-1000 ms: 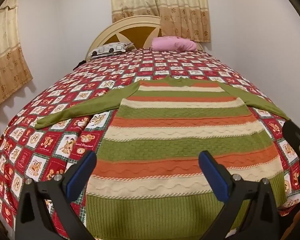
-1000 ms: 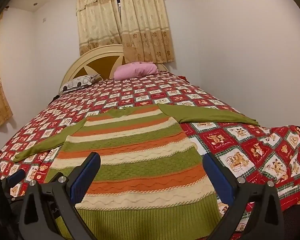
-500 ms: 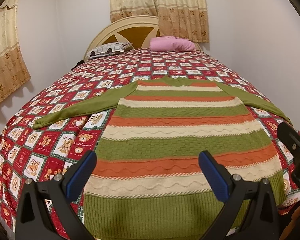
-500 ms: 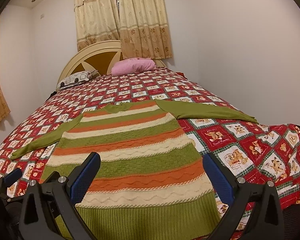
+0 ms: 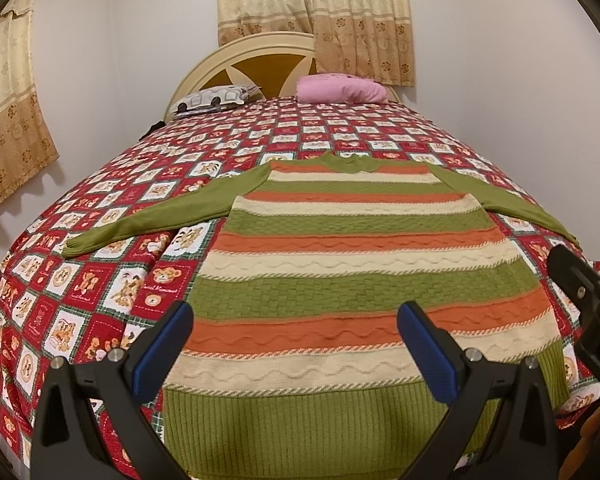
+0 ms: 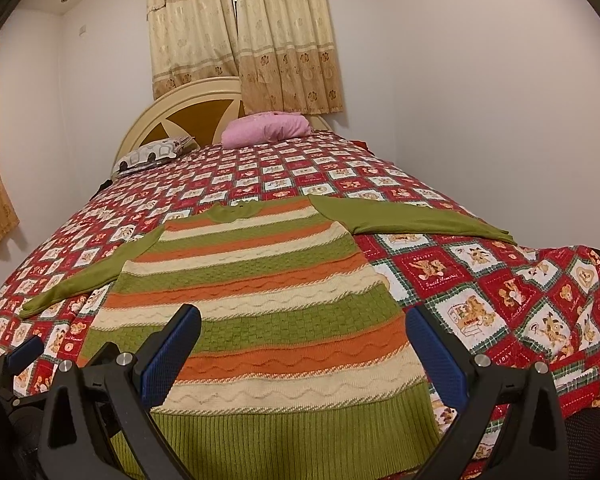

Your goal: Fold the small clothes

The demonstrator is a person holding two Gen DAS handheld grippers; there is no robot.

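Note:
A small knit sweater (image 5: 360,264) with green, orange and cream stripes lies flat, face up, on the bed, hem nearest me, both green sleeves spread sideways. It also shows in the right wrist view (image 6: 260,300). My left gripper (image 5: 296,344) is open and empty, hovering above the hem. My right gripper (image 6: 300,344) is open and empty, above the hem's right part. The right gripper's body shows at the right edge of the left wrist view (image 5: 584,300).
The bed carries a red patchwork bedspread (image 5: 100,280) with bear pictures. A pink pillow (image 5: 340,90) and a patterned pillow (image 5: 216,98) lie by the headboard (image 5: 260,56). White walls stand close on the right (image 6: 500,120); curtains (image 6: 244,40) hang behind.
Both grippers have drifted slightly, so the sweater sits a little lower and more central in view. Jaws stay open; the sweater has not moved.

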